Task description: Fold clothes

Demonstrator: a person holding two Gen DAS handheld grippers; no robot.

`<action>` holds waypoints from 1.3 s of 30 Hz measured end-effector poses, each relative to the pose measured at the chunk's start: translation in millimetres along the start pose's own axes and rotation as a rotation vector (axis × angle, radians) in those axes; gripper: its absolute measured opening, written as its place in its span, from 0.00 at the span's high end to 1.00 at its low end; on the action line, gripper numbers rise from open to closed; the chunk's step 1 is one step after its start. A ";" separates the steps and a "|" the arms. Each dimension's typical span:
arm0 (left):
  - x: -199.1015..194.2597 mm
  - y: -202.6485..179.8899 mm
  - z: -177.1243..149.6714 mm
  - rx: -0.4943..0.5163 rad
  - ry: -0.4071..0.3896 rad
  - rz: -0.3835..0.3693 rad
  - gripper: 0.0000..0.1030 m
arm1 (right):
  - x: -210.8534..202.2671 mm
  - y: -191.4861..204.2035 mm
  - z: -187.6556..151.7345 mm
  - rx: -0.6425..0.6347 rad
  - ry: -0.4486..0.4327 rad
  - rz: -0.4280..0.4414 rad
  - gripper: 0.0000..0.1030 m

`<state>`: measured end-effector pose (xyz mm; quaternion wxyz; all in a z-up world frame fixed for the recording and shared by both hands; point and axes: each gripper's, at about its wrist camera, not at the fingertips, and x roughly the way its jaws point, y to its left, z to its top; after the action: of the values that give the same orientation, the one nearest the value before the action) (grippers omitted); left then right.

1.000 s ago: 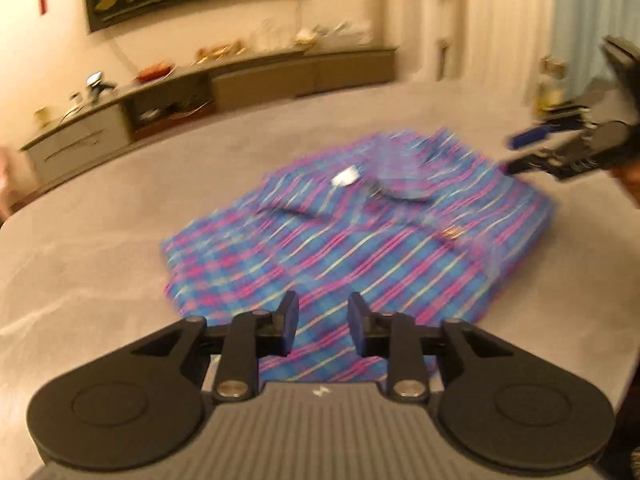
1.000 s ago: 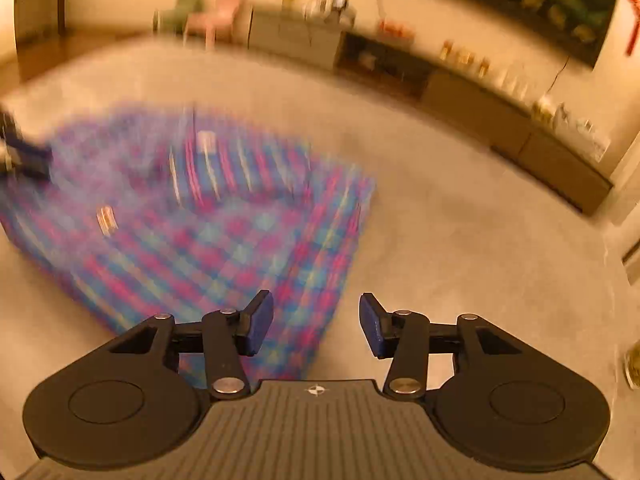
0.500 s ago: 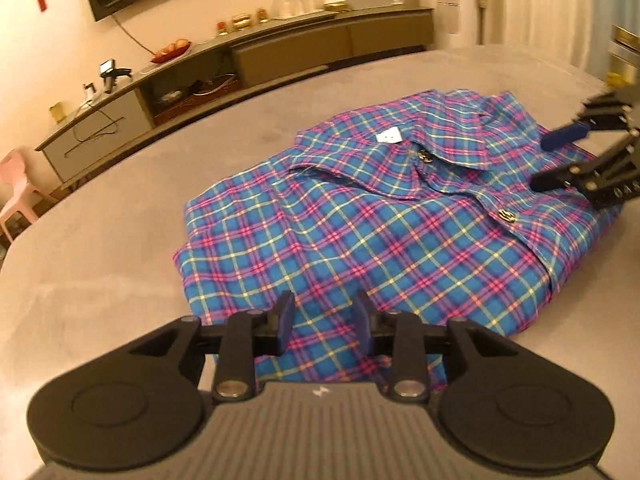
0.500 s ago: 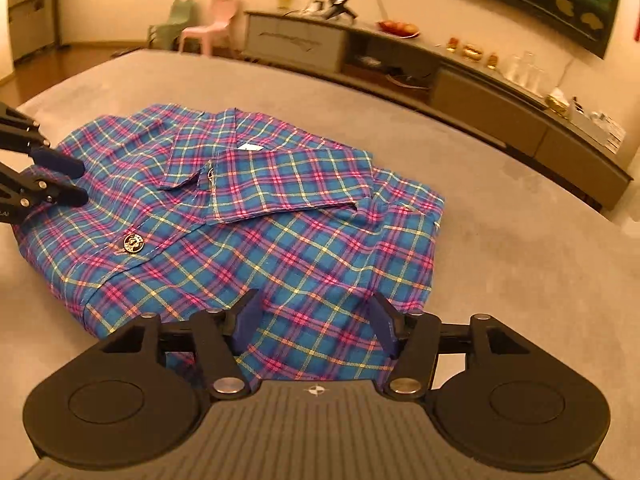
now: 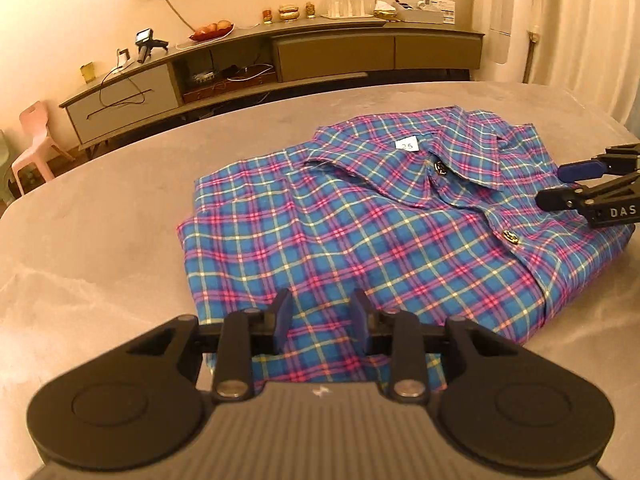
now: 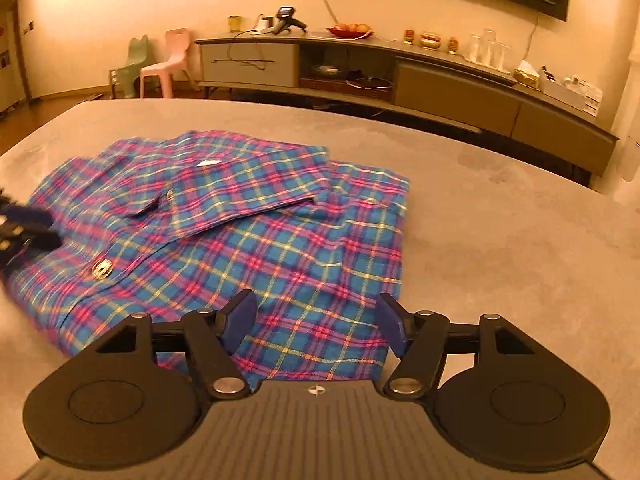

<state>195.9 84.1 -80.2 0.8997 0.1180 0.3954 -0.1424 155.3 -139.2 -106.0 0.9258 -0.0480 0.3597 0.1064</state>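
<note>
One grey counter [image 5: 100, 248] carries a folded plaid shirt [image 5: 360, 240], which lies near the counter's middle with its collar [image 5: 400, 168] toward the far edge. Both claws hover low at the near edge, holding nothing. The right claw [image 6: 316, 326] is spread wide above the shirt's folded hem; the left claw [image 5: 320, 320] has a narrower gap, with plaid showing between its blue pads. Two gold buttons [image 5: 511, 236] run down the front, and a small white tag [image 5: 407, 145] sits inside the collar.
</note>
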 end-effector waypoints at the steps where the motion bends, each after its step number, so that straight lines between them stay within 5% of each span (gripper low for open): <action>1: -0.5 -0.8 0.5 -0.004 0.001 0.005 0.70 | 1.0 1.0 1.1 0.003 0.005 -0.006 0.35; 5: -2.9 -3.8 0.7 -0.019 0.007 0.020 0.70 | -16.2 9.5 7.2 0.013 -0.009 -0.069 0.45; 8: -1.1 -1.6 4.7 -0.027 0.013 0.021 0.70 | -44.0 31.4 9.3 0.008 -0.067 0.002 0.45; 12: -1.7 -1.1 5.4 -0.033 0.015 0.016 0.70 | -36.0 69.2 -4.7 -0.102 0.017 0.093 0.46; 14: -2.0 0.2 5.3 -0.032 0.016 0.011 0.68 | -28.6 61.5 -9.0 -0.088 0.032 0.098 0.38; 18: -3.4 -0.3 4.3 -0.027 0.011 -0.001 0.68 | -26.6 45.1 -10.6 -0.049 0.040 0.095 0.37; 24: -5.0 1.0 3.4 -0.030 0.010 -0.006 0.67 | -28.5 19.0 -12.0 0.007 0.050 0.049 0.38; 27: -12.2 2.0 4.5 -0.068 0.015 0.000 0.70 | -36.3 17.0 -10.8 0.021 0.045 0.009 0.46; 36: -28.2 1.7 -12.9 -0.055 0.004 -0.033 0.69 | -39.4 15.8 -24.5 0.010 0.067 0.058 0.44; 39: -45.3 20.8 -3.8 -0.090 -0.060 -0.027 0.69 | -50.2 4.2 -20.8 0.038 0.058 0.084 0.44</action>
<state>171.2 112.1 -46.9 0.9136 0.0677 0.3757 -0.1400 104.6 -146.8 -87.5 0.9104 -0.0182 0.3901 0.1369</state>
